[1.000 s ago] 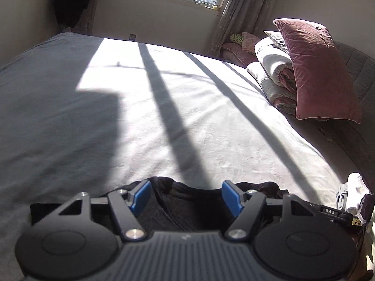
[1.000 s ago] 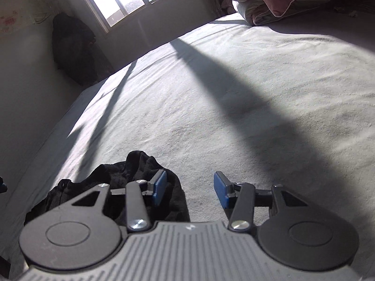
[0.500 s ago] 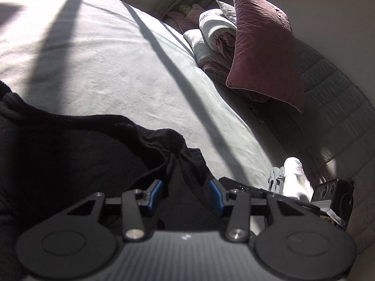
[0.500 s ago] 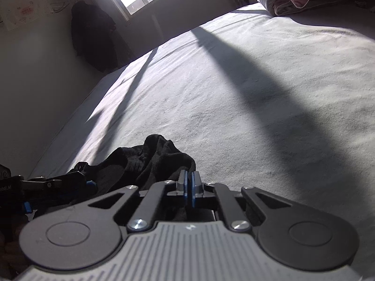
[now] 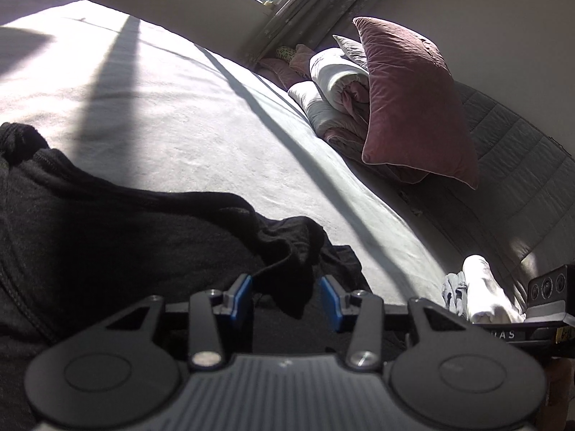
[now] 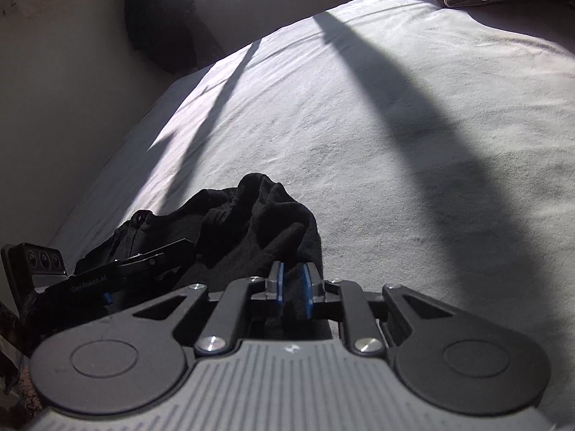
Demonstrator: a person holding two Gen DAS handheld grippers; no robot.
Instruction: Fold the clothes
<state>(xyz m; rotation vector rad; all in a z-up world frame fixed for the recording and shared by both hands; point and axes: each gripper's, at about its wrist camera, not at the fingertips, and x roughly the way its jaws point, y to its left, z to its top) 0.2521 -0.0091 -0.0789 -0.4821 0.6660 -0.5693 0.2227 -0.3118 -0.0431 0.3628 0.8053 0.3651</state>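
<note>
The black garment (image 5: 118, 251) lies crumpled at the near edge of the bed (image 5: 201, 115), bunched into ridges rather than spread flat. The step in hand, by judgement, is securing two grasp points so the cloth can be lifted and laid out for folding.

Right gripper (image 6: 291, 285): the blue pads (image 6: 306, 283) stand nearly together with a fold of black fabric pinched between them. The tool sits low over the mattress, angled slightly downward, pointing across the bed toward the far wall.

Left gripper (image 5: 285, 298): the fingers (image 5: 241, 296) are spread, with a drooping flap of the garment hanging in the gap between them but not clamped. The tool is low and tilted, aimed toward the pink pillow (image 5: 413, 100) and the rolled bedding (image 5: 334, 82) at the headboard.

Procedure for a sound grasp:
- Advance the left gripper until the flap lies well inside the pads, then close on a single edge, not a thick wad
- Choose a point well apart from the right grasp, preferably a hem or shoulder, so the cloth spreads when raised
- Keep the right pinch firm; a shallow bite on soft knit is likely to slip under tension
- Lift both tools evenly to avoid twisting the fabric
</note>
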